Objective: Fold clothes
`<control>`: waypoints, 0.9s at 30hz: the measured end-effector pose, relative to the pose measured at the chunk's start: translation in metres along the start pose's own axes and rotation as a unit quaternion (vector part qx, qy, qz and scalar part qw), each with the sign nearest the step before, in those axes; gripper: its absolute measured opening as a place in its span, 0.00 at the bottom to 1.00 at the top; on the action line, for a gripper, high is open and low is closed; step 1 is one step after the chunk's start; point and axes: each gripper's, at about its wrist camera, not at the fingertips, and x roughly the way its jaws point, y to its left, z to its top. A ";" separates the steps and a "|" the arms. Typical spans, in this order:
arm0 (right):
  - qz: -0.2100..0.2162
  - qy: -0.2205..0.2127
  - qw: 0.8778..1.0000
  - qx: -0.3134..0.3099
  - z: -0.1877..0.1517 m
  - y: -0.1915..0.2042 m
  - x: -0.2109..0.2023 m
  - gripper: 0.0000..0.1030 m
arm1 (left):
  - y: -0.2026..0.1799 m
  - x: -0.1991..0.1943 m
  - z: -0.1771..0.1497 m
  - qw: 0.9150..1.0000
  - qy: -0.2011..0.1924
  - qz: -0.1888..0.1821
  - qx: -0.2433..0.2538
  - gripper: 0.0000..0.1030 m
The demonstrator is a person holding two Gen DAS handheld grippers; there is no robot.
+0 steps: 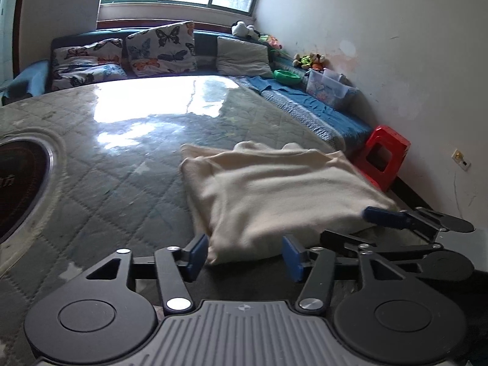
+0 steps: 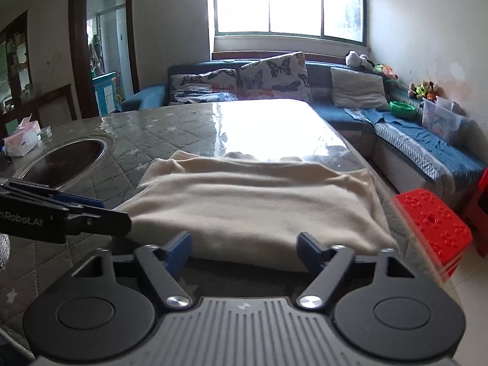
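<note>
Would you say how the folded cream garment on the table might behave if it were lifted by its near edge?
The cream garment looks soft and sagging, so it would likely droop and unfold. On the glossy table cover, it may slide rather than stay put.

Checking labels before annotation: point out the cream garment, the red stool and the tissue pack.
cream garment (image 2: 253, 201), right wrist view, middle of its folded top layer.
red stool (image 1: 382, 160), left wrist view, on its side panel beside the opening.
tissue pack (image 2: 23, 140), right wrist view, front of the pack.
</note>
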 end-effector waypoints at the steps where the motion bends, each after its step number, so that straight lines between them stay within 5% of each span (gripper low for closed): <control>1: -0.002 0.001 1.000 0.004 -0.001 0.001 0.000 0.86 | 0.002 -0.002 -0.002 1.000 0.000 0.005 0.000 0.66; 13: -0.027 0.009 0.999 0.027 -0.014 0.008 -0.010 1.00 | 0.011 -0.022 -0.025 0.999 -0.015 0.034 0.000 0.99; 27: -0.051 0.014 0.998 0.040 -0.029 0.015 -0.015 1.00 | 0.013 -0.031 -0.041 0.998 -0.019 0.063 0.000 1.00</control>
